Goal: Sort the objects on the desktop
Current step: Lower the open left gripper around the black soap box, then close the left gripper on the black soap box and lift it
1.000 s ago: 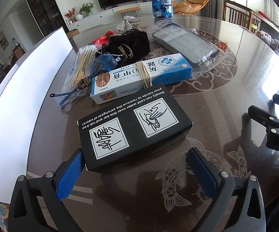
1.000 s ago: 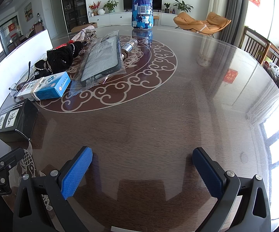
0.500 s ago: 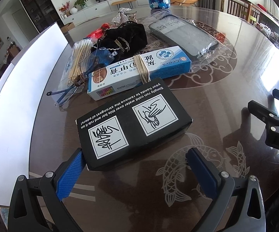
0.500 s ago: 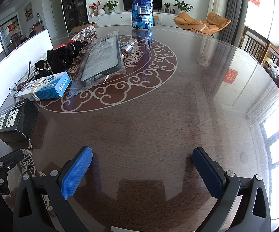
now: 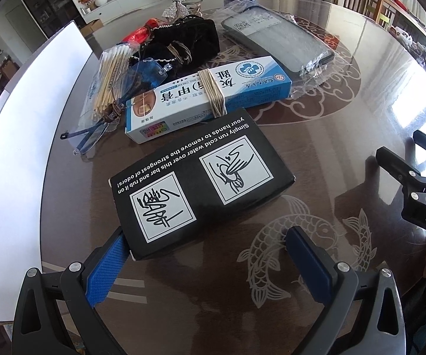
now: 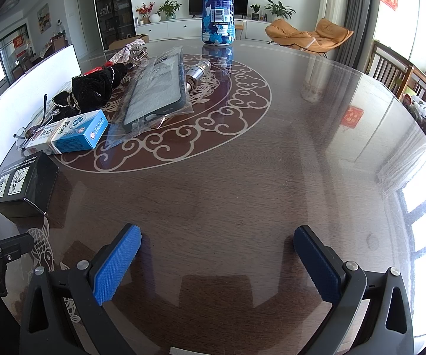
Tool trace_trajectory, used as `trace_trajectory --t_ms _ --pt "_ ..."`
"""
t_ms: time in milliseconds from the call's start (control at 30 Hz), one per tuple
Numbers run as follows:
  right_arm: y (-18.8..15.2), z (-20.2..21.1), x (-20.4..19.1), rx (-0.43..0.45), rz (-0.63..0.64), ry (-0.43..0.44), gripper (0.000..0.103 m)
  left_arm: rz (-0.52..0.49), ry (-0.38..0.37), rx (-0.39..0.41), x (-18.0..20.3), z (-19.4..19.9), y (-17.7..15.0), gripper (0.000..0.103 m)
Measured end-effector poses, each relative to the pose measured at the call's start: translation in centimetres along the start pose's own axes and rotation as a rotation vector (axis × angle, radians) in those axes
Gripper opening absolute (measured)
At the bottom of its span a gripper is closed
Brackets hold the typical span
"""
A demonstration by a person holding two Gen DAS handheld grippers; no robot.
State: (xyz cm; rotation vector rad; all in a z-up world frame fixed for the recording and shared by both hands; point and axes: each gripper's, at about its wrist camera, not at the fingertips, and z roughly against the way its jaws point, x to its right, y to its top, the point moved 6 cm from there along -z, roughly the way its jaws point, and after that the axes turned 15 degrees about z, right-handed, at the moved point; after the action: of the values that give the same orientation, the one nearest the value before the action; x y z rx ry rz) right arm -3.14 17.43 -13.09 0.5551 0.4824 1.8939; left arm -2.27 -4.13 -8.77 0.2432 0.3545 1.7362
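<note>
Two handheld grippers with blue finger pads hover low over a round, glossy brown tabletop [image 6: 242,177] with a pale scroll ring at its centre.

The left gripper [image 5: 210,261] has its fingers spread wide. Its left pad [image 5: 106,269] sits at the near corner of a black box [image 5: 195,183]; whether it touches cannot be told. The right pad is well clear of the box, above a fish motif. The box lies flat near the table's left edge, printed side up, with white text and two line drawings.

Just beyond the box lies a blue and white carton [image 5: 207,94] with a rubber band around its middle. To its left, nearer the edge, a clear pack of cotton swabs [image 5: 106,82] lies with a pair of glasses [image 5: 94,130] resting over it. Behind the carton sits a black pouch [image 5: 183,41], with something red behind it. To the right, on the scroll ring, lies a phone case [image 5: 278,41] in a clear wrapper. A small metal cylinder [image 6: 196,75] lies beside the case. A blue patterned bottle [image 6: 217,9] stands upright at the far edge.

The right gripper [image 6: 217,261] is also spread wide, holding nothing, over bare tabletop near the front edge.

A white board [image 5: 20,148] stands along the left edge.
</note>
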Motion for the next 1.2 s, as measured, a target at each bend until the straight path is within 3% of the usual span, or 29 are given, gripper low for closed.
trace_trajectory --t_ms 233,567,867,933,1200 --pt "0.0 0.0 0.0 0.000 0.000 -0.001 0.103 0.059 -0.110 -0.024 -0.5 -0.9 0.6 0.103" --pt "0.1 0.0 -0.1 0.002 0.005 0.004 0.103 0.018 -0.141 0.015 0.6 -1.2 2.2 0.103" --pt "0.4 0.0 -0.5 0.008 0.024 0.012 0.103 0.098 -0.097 -0.018 -0.7 -1.6 2.8 0.103" --pt "0.5 0.0 -0.5 0.008 0.025 0.012 0.103 0.123 -0.086 -0.023 -2.0 -2.6 4.3 0.103" --pt "0.4 0.0 -0.5 0.009 0.024 0.012 0.103 0.237 -0.038 -0.040 -6.9 -2.4 3.2 0.103"
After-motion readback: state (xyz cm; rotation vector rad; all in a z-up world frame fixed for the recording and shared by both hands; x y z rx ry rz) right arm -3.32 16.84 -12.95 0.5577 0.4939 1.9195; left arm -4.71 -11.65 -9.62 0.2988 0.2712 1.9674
